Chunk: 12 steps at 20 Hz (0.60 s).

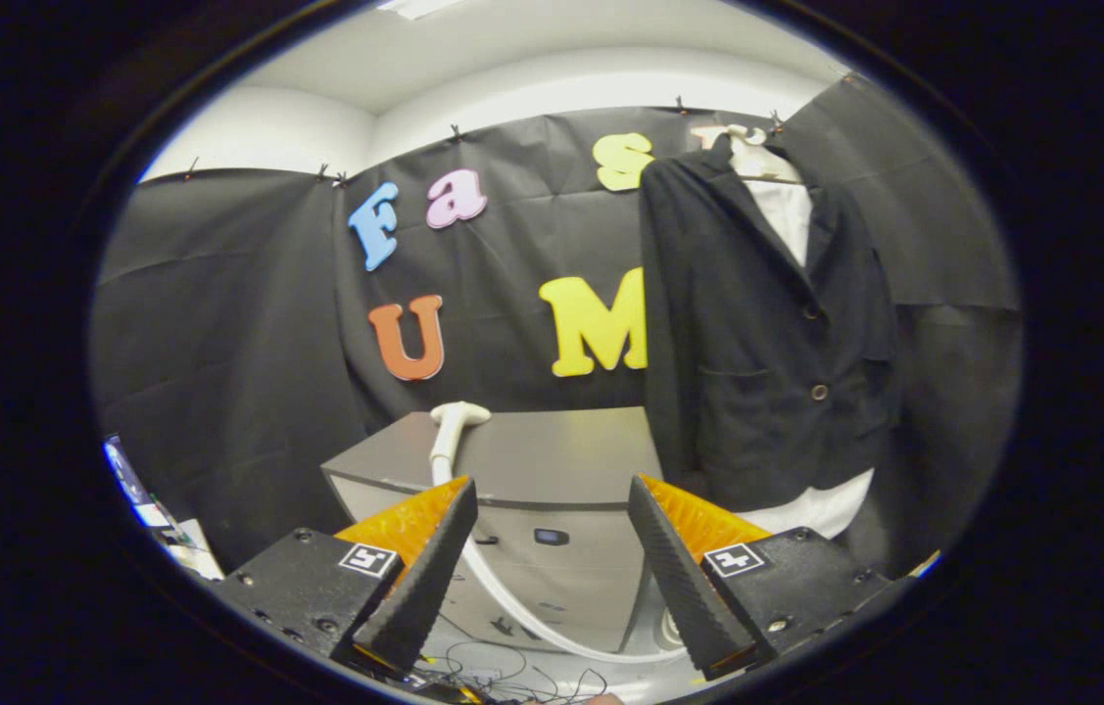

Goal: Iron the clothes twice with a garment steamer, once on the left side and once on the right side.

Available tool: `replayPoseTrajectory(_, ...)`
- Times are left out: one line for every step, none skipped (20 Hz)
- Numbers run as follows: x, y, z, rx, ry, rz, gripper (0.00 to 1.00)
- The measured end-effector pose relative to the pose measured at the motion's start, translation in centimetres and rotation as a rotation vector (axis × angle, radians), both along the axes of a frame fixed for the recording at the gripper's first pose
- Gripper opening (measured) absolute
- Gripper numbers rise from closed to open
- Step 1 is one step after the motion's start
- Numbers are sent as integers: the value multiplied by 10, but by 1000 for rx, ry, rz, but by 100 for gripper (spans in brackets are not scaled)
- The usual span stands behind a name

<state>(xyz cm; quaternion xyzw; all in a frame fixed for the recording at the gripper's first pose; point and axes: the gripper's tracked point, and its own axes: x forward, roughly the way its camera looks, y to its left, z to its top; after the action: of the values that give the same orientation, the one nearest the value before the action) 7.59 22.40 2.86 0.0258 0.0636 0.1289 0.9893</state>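
Gripper (552,548) fingers apart, empty. Steamer head (458,416) rests on cabinet (552,460) beyond fingers, hose (512,607) trailing down; jacket (757,323) hangs beside. Risks: off-centre grasp slips; hose snags cabinet edge.

Tool (552,548) fingers spread, empty — steamer head (456,419) on cabinet (552,460) beyond, jacket (767,323) hanging beside

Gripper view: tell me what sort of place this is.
Probably a staged recording booth, not a home. Black cloth is clipped up as the walls, a dark jacket hangs ready for steaming, and a steamer head lies on a grey cabinet. The tongs are open, holding nothing.
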Motion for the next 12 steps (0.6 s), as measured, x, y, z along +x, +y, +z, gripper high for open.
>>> replayPoseTrajectory(10,12,1,-9,16,25,99)
replayPoseTrajectory(23,25,1,-16,36,52,99)
replayPoseTrajectory(33,35,1,-23,50,72,99)
replayPoseTrajectory(48,48,3,-31,62,100,99)
replayPoseTrajectory(62,62,5,-42,71,131,99)
replayPoseTrajectory(75,74,5,-48,79,159,99)
replayPoseTrajectory(90,88,7,-55,95,189,99)
replayPoseTrajectory(108,98,8,-60,115,213,99)
replayPoseTrajectory(125,107,6,-69,148,229,99)
replayPoseTrajectory(138,116,3,-72,186,252,99)
replayPoseTrajectory(149,128,1,-67,226,281,99)
replayPoseTrajectory(159,142,-1,-59,267,313,99)
